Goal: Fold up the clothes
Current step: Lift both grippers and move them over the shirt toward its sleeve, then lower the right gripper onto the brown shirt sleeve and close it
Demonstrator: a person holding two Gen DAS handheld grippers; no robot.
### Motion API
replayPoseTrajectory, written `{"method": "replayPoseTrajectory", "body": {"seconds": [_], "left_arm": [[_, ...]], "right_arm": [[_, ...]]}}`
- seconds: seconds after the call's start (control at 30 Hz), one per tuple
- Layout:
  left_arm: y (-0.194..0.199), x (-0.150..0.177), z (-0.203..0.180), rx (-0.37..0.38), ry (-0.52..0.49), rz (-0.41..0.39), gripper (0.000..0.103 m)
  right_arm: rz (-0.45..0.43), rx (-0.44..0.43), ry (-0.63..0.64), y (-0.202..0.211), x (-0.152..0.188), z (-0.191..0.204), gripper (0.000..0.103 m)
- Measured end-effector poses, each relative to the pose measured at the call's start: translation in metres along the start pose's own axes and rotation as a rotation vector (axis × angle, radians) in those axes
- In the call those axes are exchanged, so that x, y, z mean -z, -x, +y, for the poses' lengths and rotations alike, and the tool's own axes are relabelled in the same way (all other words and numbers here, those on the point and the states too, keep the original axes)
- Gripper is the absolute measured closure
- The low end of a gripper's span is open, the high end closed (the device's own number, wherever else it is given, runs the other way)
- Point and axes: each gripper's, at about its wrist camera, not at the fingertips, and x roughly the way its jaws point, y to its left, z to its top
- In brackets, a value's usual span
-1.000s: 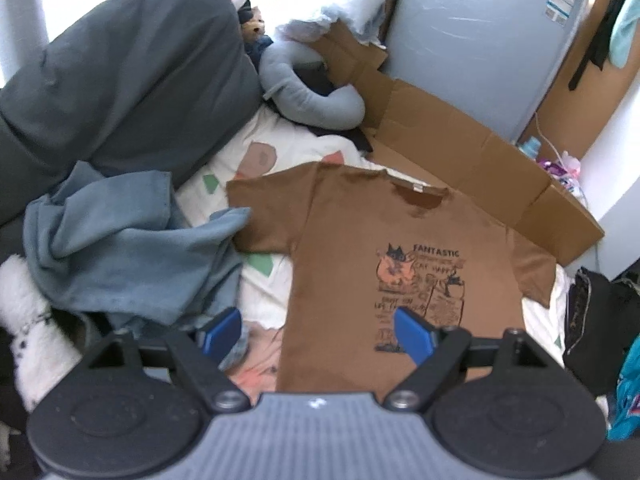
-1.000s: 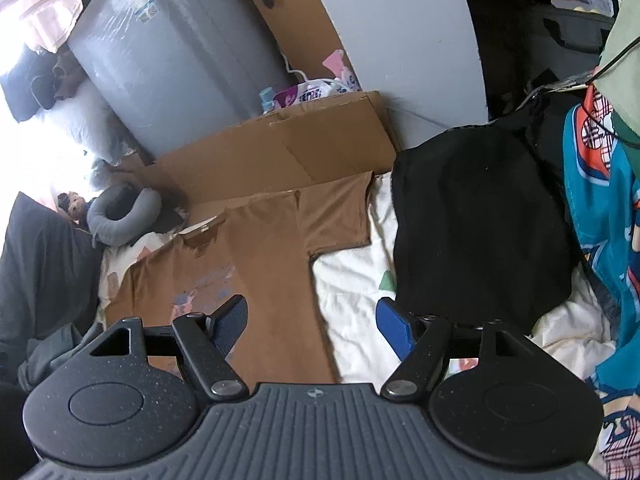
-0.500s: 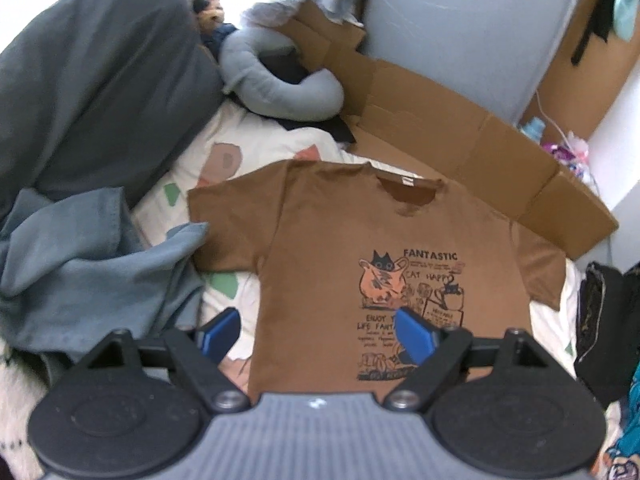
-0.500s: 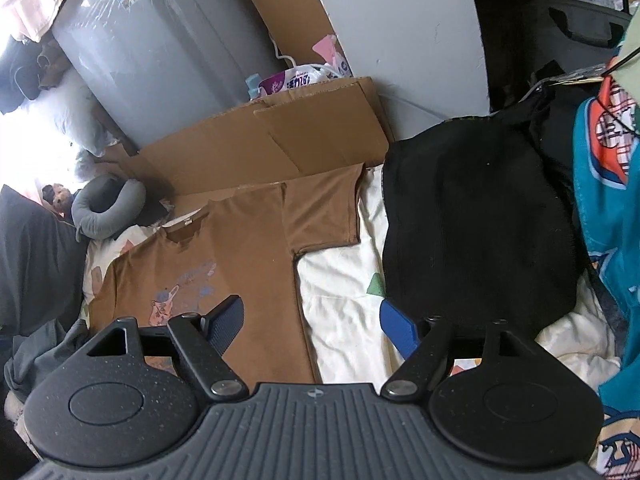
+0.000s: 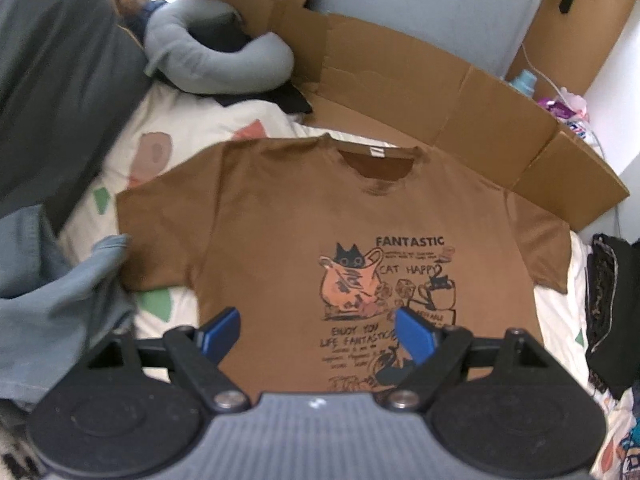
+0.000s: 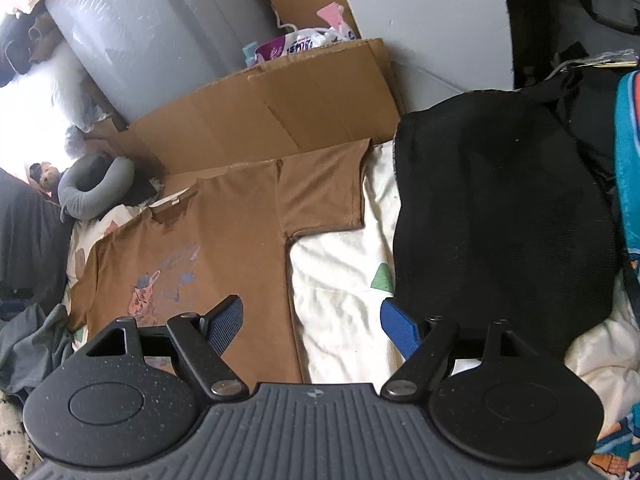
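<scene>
My left gripper (image 5: 318,330), jaws spread and empty, has advanced over the brown T-shirt (image 5: 288,220), now flat at twelve o'clock; my right gripper (image 6: 312,322), likewise released, hovers beside its hem. Folding hasn't begun.

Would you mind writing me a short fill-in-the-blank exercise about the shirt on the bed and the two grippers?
1. The brown T-shirt lies spread flat with its printed side facing ____.
2. Both the left gripper and the right gripper are ____ and hold nothing.
3. In the print, the word above "CAT HAPPY" reads ____.
4. Behind the shirt's collar lies flattened ____.

Missing words: up; open; FANTASTIC; cardboard
</scene>
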Motion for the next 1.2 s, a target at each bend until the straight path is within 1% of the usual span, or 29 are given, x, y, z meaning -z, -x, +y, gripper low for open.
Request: {"method": "replayPoseTrajectory", "body": {"seconds": [0.2,0.33,0.5,0.57,0.63,0.83,0.93,1.07,1.2], "left_arm": [[-0.038,-0.006,-0.015,0.019,-0.043,0.020,0.017],[-0.062,-0.011,-0.023,0.035,-0.065,0.023,0.017],[-0.090,-0.021,-0.039,0.060,-0.095,0.019,0.017],[-0.100,-0.026,-0.047,0.073,-0.107,0.016,0.017],[-0.110,-0.029,-0.055,0.089,-0.121,0.013,0.017],[-0.134,-0.037,-0.085,0.141,-0.171,0.013,0.017],[-0.145,-0.039,-0.100,0.168,-0.197,0.012,0.017],[-0.157,-0.037,-0.119,0.199,-0.239,-0.024,0.017],[-0.172,-0.035,-0.133,0.236,-0.251,-0.024,0.017]], "right_arm": [[0.023,0.009,0.018,-0.024,-0.001,-0.002,0.022],[0.041,0.004,0.034,-0.035,0.000,-0.005,0.022],[0.062,0.022,0.033,-0.056,-0.002,-0.010,0.022],[0.082,0.003,-0.021,-0.067,-0.007,-0.013,0.022],[0.089,-0.027,-0.044,-0.074,-0.012,-0.013,0.023],[0.102,-0.032,0.000,-0.101,-0.026,0.001,0.023],[0.083,0.011,0.070,-0.112,-0.030,0.009,0.023],[0.099,0.024,0.093,-0.131,-0.031,0.010,0.023],[0.121,0.032,0.099,-0.154,-0.029,0.009,0.023]]}}
